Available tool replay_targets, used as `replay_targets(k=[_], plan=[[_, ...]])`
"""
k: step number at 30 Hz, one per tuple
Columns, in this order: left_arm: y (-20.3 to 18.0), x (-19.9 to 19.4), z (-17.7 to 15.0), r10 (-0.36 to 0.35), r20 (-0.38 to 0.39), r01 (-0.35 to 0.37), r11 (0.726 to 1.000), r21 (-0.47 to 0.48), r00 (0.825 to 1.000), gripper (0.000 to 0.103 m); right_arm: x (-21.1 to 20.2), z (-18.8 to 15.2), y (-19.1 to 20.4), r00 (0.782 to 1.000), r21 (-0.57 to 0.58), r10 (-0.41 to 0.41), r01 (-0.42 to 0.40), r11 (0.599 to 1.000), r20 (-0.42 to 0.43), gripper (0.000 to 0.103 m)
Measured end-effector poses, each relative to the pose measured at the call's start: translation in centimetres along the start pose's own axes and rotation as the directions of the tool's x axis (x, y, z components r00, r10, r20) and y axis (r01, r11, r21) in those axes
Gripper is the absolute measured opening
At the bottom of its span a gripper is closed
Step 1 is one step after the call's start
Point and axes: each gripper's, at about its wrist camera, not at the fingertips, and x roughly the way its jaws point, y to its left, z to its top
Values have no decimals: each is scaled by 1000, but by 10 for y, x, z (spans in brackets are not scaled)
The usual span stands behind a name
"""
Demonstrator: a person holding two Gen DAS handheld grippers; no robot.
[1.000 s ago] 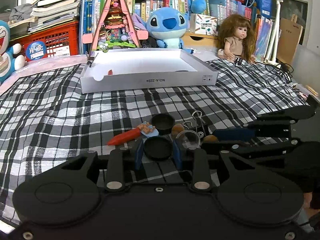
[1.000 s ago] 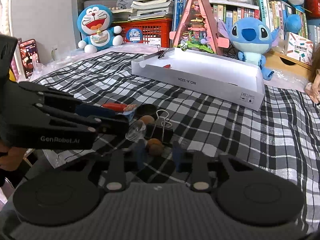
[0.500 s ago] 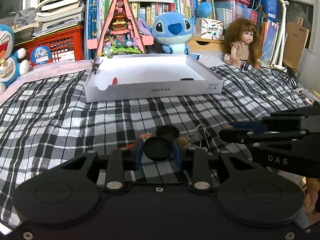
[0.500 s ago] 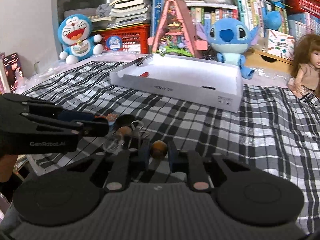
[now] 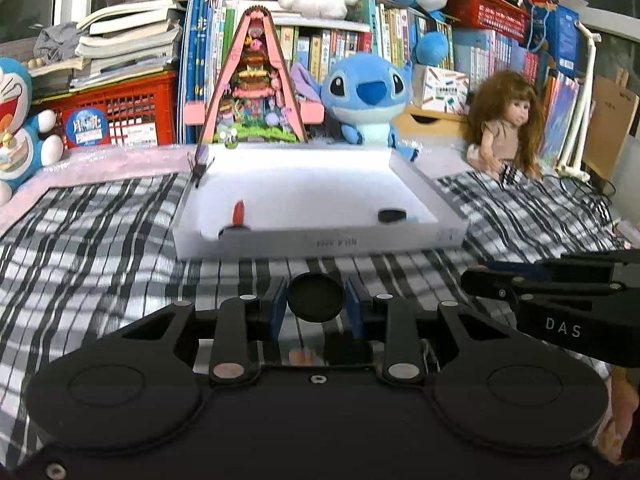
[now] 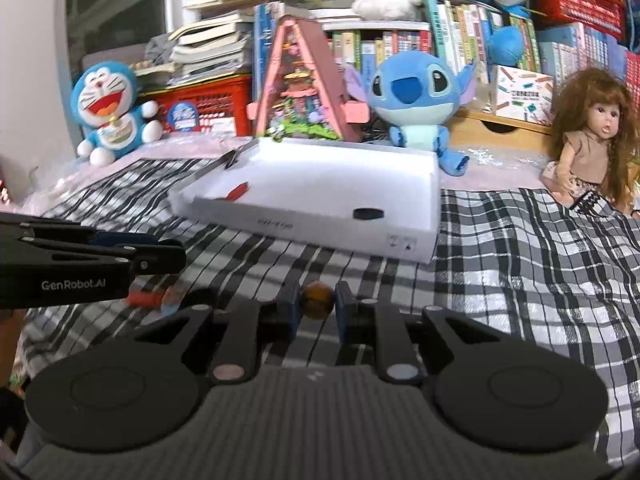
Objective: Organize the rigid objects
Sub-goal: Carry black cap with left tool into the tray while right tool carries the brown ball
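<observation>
In front of the white box (image 5: 320, 242), on the near side of the plaid cloth (image 5: 100, 232), the left gripper (image 5: 316, 298) is clamped on a black round cap (image 5: 316, 297); the right gripper (image 6: 317, 300) pinches a brown ball (image 6: 317, 299). Inside the box lie a red piece (image 5: 239, 213) and a black disc (image 5: 392, 215).

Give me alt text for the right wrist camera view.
The right gripper holds a small brown ball above a checked cloth, facing a white tray that holds a red piece. The left gripper reaches in beside it.
</observation>
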Motion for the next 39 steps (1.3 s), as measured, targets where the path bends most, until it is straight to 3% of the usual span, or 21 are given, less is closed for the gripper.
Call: replay_targets(k=[15,25,39], plan=[[22,41,57,24,-4,-24,996,-81,1000,30,28,44,-30,999,112,-20,23,993,-28,23],[32,63,74,44,-31,-47,993,-112,999,30,41,74,-36,999,105,-29,33,994,-38,23],[50,99,93,74,-77,-85,985,-153,994,30,79,90,-52,993,222,9,17,975,-114,23]])
